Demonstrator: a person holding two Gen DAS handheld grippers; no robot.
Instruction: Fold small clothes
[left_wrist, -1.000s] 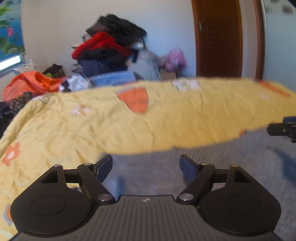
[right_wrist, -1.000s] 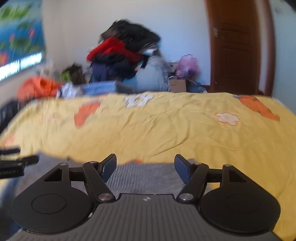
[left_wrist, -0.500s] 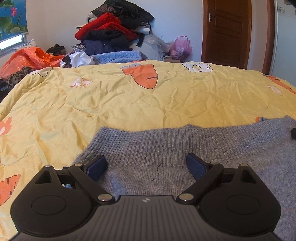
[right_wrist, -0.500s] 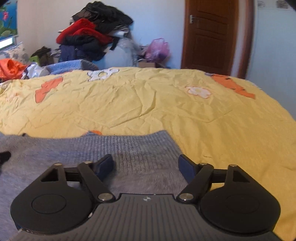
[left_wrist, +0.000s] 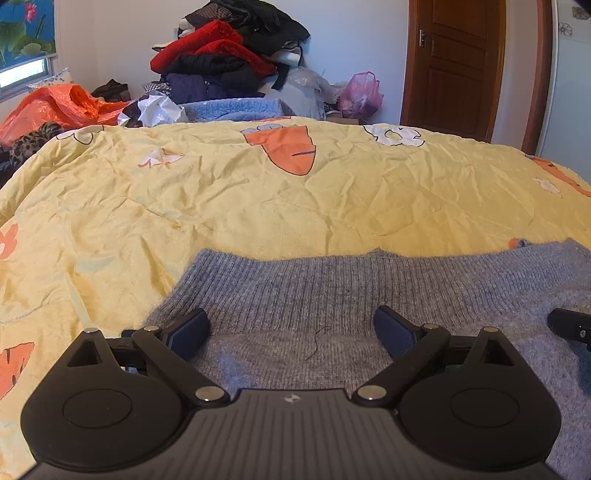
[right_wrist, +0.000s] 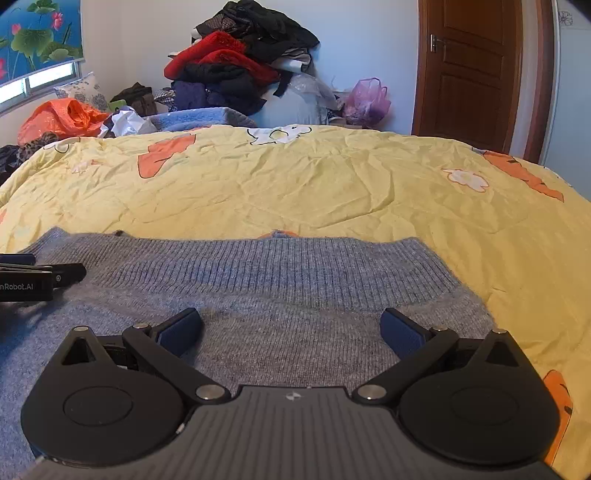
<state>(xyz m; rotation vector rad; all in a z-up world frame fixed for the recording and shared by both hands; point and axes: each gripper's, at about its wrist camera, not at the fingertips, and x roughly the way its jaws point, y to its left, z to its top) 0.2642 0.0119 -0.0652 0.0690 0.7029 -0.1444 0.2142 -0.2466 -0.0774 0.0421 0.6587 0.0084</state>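
**Sweater laid flat, both grippers released**

Since nothing is pinched between the fingers of either tool, the laying-out step is judged complete and the first fold not yet begun. The left gripper is spread wide, its jaws having just been opening, with only knit beneath them. The right gripper has likewise just been opening and is seen empty. Directly under and ahead of both, the grey sweater is spread on the yellow quilt, its ribbed hem lying just beyond the fingertips. A fresh grasp on an edge or corner is called for next, probably at each side, before any fold.
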